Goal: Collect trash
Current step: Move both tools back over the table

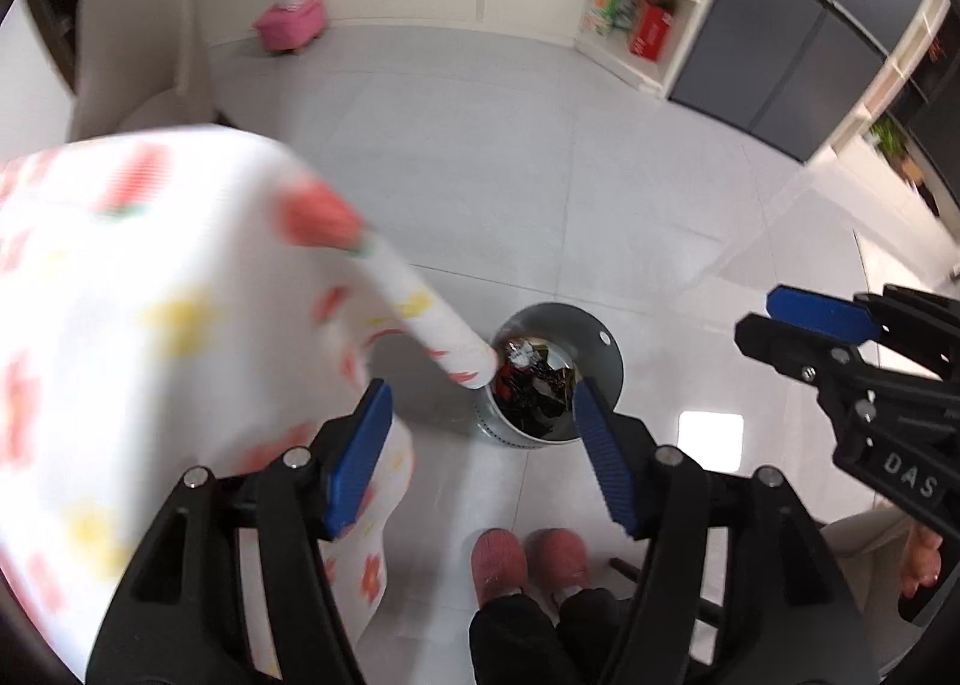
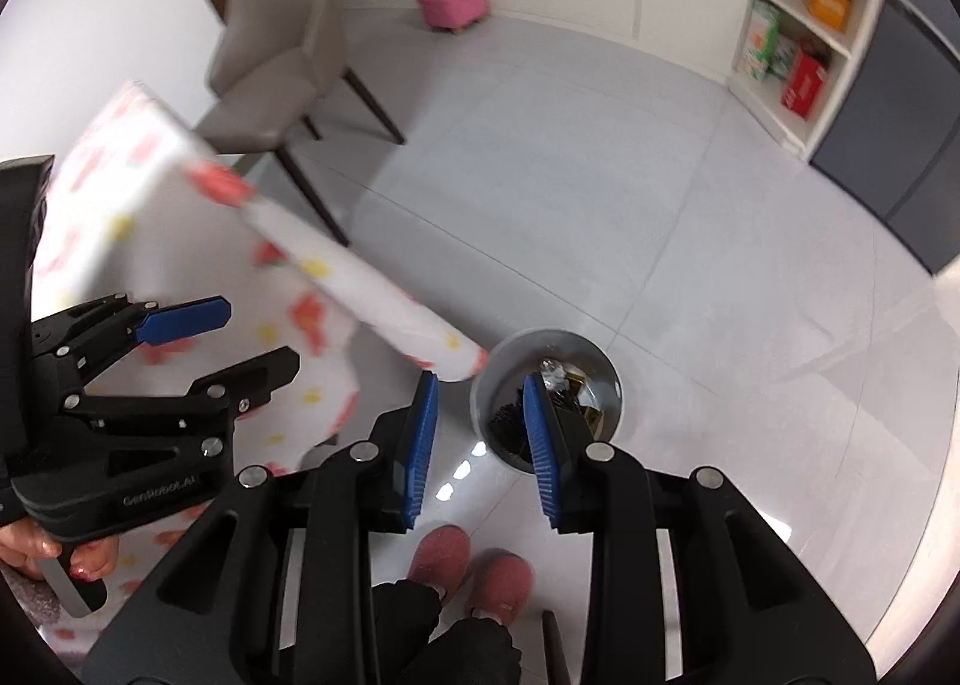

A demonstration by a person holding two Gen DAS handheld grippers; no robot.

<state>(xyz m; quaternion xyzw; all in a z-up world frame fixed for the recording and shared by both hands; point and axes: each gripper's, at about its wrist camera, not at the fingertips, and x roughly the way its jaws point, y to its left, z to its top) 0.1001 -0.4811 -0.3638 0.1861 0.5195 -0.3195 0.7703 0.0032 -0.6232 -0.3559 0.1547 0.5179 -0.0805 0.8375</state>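
black tool, blue ribbed pads; pink slippers

Two grippers (left, right), each with two blue-padded fingers; one metal trash bin; one floral tablecloth; two pink slippers; one grey chair; one pink footstool; one shelf unit.

The right gripper body bears "DAS", cut off at the frame edge; the left gripper body bears faint "GenRobot.AI".
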